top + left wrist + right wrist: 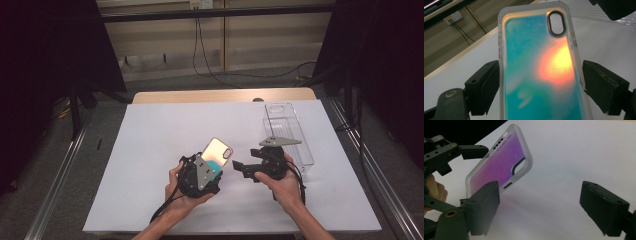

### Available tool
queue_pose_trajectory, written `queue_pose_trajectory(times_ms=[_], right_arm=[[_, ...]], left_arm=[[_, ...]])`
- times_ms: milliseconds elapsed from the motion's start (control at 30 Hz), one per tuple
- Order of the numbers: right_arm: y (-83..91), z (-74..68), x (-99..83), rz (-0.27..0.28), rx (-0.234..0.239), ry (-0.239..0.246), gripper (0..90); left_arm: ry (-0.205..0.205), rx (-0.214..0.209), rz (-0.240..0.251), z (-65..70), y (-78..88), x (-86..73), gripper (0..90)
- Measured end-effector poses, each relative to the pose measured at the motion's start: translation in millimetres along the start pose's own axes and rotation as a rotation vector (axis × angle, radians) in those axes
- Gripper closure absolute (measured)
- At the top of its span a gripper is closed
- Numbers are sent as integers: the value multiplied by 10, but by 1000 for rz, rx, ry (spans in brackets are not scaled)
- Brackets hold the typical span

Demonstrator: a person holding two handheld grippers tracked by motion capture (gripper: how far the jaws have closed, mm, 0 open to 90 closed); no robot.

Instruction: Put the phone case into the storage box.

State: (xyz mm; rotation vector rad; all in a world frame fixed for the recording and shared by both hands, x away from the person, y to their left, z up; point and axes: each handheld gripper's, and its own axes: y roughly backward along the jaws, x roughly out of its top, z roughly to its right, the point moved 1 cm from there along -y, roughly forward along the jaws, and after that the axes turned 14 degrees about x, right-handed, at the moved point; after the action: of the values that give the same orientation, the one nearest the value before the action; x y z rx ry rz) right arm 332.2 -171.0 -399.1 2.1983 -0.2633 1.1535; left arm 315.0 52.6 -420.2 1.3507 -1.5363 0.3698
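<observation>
Left gripper view shows the left tongs (537,85) clamped on the edges of an iridescent phone case (539,65), lifted over the white worktop (150,150). Right tongs (540,207) stand open and empty beside it. Probably a handover; next, they must close carefully on the case's free end.

Black claws (227,172), blocky jaws, grey three-cornered plates, trailing black cables, brass-ringed screw holes; bare forearms.

No legible text or labels
</observation>
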Motion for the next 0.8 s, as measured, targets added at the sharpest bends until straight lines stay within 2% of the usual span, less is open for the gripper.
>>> queue_pose_trajectory(times_ms=[67, 133, 233, 300, 400, 467, 567, 700, 800], right_arm=[[-4, -3, 2, -12, -14, 2, 186], [-10, -15, 4, -10, 10, 18, 181], [-18, -29, 25, -24, -1, 48, 161], [-28, -24, 44, -35, -11, 39, 147], [-43, -17, 72, -47, -21, 38, 211], [-63, -27, 96, -53, -28, 38, 284], [-96, -53, 128, -55, -37, 36, 339], [-133, -51, 154, -64, -3, -22, 447], [-155, -27, 177, -62, 1, -56, 469]], left_arm=[[-4, 9, 2, 9, -11, 6, 169], [0, 19, 7, 15, -30, 11, 170], [-1, 36, 20, 36, -76, 25, 170], [3, 38, 19, 38, -94, 30, 169], [7, 51, 33, 42, -95, 31, 170], [-8, 61, 38, 47, -93, 29, 169], [-17, 62, 38, 66, -98, 23, 170], [-25, 65, 36, 73, -96, 22, 170], [-23, 68, 37, 74, -100, 21, 170]])
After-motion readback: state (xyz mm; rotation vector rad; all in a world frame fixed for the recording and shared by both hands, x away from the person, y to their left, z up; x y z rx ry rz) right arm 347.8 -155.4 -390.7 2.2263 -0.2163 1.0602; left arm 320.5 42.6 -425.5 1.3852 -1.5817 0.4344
